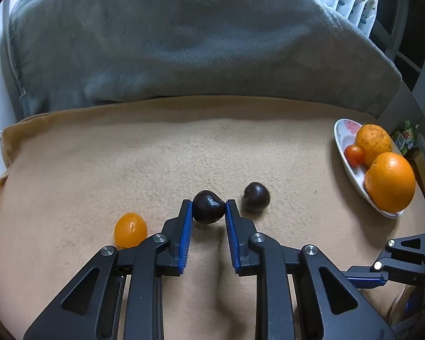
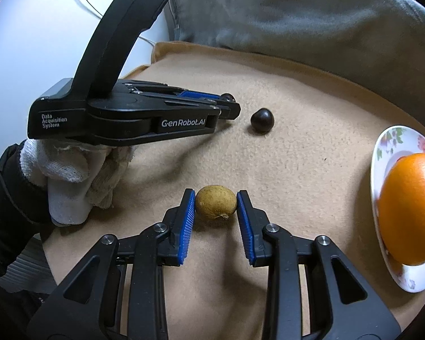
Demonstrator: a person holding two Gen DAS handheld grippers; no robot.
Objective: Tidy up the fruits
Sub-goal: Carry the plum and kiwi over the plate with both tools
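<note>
The left hand-held gripper [image 1: 208, 208] is clamped on a dark cherry [image 1: 208, 206], its blue pads pressing both sides while the fruit sits low over the tan blanket [image 1: 127, 155]. The cherry's stem dimple faces up and away from the camera; it is nearly round, with no clear long axis. Only the left wrist view shows the small orange tomato [image 1: 130, 230] lying just left of this gripper. A second dark cherry [image 1: 255, 197] lies just to the right, apart from the pads.

Only the right wrist view shows the right hand-held gripper [image 2: 216, 204] closed on a small brownish-yellow fruit [image 2: 216, 202], long axis running across from pad to pad, its stem nub toward the camera. That view also shows a white-gloved hand [image 2: 79, 167] holding the left gripper.

The flowered plate [image 1: 343, 138] at the right holds two oranges [image 1: 390, 181] and a red cherry tomato [image 1: 354, 155]. A grey blanket [image 1: 184, 42] lies behind.
</note>
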